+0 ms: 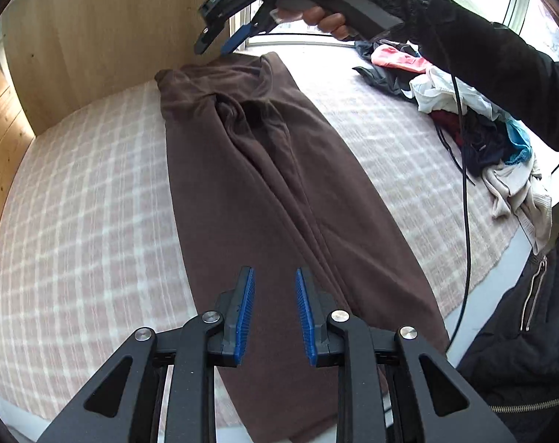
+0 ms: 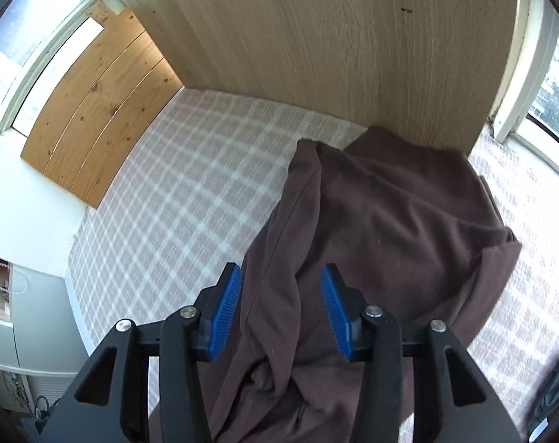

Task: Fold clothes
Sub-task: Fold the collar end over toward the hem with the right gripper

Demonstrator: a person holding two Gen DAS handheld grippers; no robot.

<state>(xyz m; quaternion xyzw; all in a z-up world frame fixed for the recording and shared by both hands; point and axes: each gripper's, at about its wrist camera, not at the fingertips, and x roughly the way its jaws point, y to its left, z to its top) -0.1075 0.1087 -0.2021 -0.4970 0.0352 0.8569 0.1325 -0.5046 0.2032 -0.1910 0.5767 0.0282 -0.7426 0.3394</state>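
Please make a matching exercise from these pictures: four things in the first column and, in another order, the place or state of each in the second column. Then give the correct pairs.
Things:
1. brown garment
2. pile of clothes
3. left gripper
4. checked cloth

Places or states:
A. jaws apart, nothing between them
B. heaped at the right edge of the table in the left wrist view
C. spread under everything
D. laid out long down the middle, sides folded in

Pairs: 1-D, 2-B, 3-A, 4-C
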